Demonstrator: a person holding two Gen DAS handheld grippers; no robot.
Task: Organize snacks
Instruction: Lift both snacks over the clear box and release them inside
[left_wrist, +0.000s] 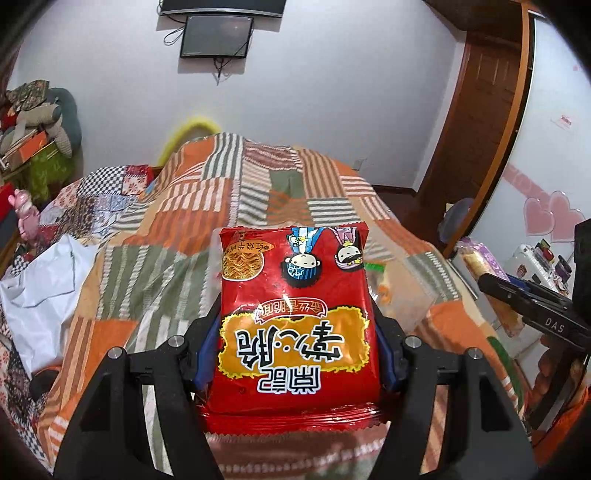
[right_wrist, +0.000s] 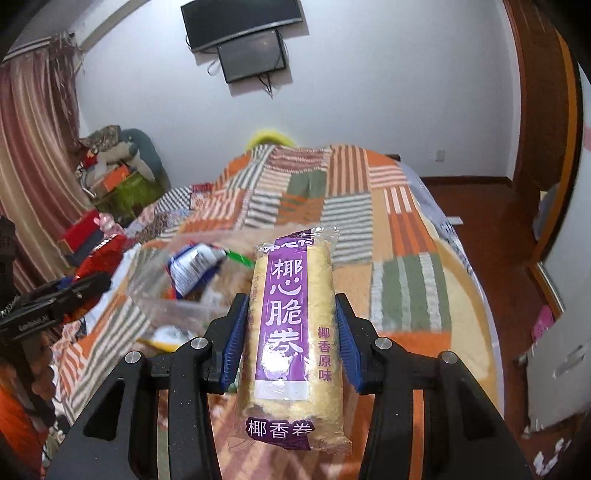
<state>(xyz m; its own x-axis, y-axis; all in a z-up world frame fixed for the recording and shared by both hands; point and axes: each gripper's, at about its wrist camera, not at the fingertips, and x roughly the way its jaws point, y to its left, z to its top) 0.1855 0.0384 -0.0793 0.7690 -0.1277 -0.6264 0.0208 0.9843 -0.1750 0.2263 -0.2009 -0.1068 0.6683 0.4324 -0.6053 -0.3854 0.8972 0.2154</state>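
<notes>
My left gripper (left_wrist: 295, 347) is shut on a red noodle snack packet (left_wrist: 295, 314) with cartoon faces, held above the bed. My right gripper (right_wrist: 291, 339) is shut on a long clear packet of coconut rolls (right_wrist: 291, 332) with a purple label, also above the bed. A clear plastic bag (right_wrist: 173, 291) lies on the bed to the left in the right wrist view, with a blue-and-white packet (right_wrist: 195, 266) in it. The same bag (left_wrist: 402, 291) shows behind the red packet in the left wrist view. The right gripper's body (left_wrist: 535, 306) shows at the right edge there.
A patchwork blanket (left_wrist: 258, 192) in orange, green and white stripes covers the bed. A white plastic bag (left_wrist: 40, 280) lies at the left. Piled clutter (left_wrist: 33, 125) stands in the far left corner. A wooden floor (right_wrist: 498, 229) and door frame are to the right.
</notes>
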